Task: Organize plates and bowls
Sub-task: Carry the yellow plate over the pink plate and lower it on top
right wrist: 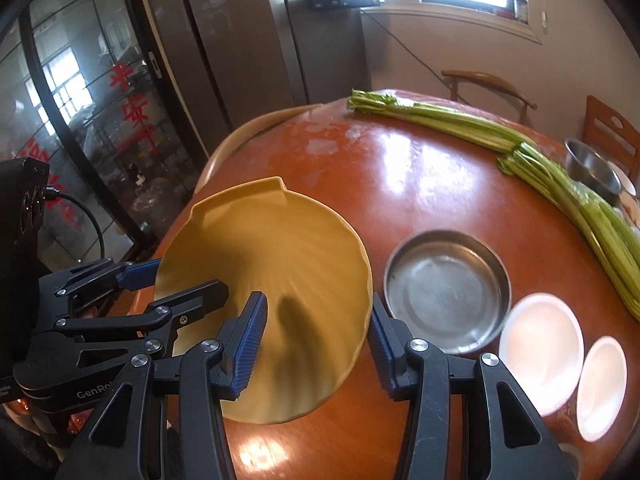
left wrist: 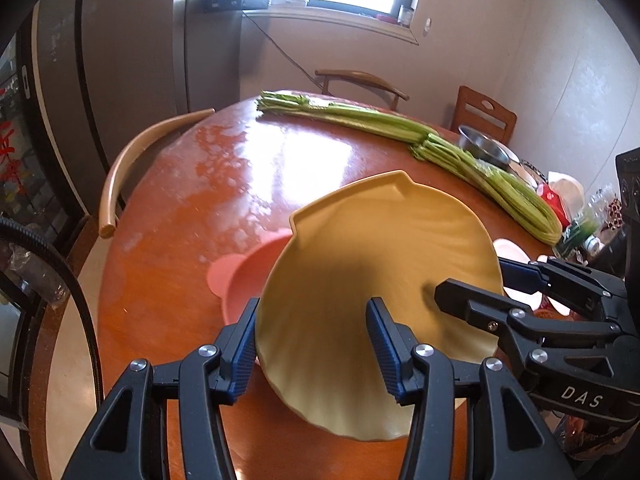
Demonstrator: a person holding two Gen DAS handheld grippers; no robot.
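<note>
Fingers [left wrist: 250,344] of the left gripper [left wrist: 312,348] stand wide apart with the rim of the yellow shell-shaped plate [left wrist: 384,264] passing between them, one blue pad on each face, neither clearly pressing. The right gripper [right wrist: 318,346] straddles the opposite edge the same way — its fingers [right wrist: 252,344] are spread, the plate's rim [right wrist: 260,248] between them. Whether either pair truly bears the plate's weight cannot be told. The plate is tilted, lifted off the table [left wrist: 180,184], its notched end farthest from both cameras.

Under its left edge lies a pink plate with small ears [left wrist: 240,272]. To its right on the table sit a shallow steel dish [right wrist: 446,290] and, beside that, two white dishes [right wrist: 542,352] close together. Further off, long bundles of celery [left wrist: 400,128] stretch across the table, with a small steel bowl [left wrist: 482,146] just behind them — chairs [left wrist: 360,82] ring the far edge.
</note>
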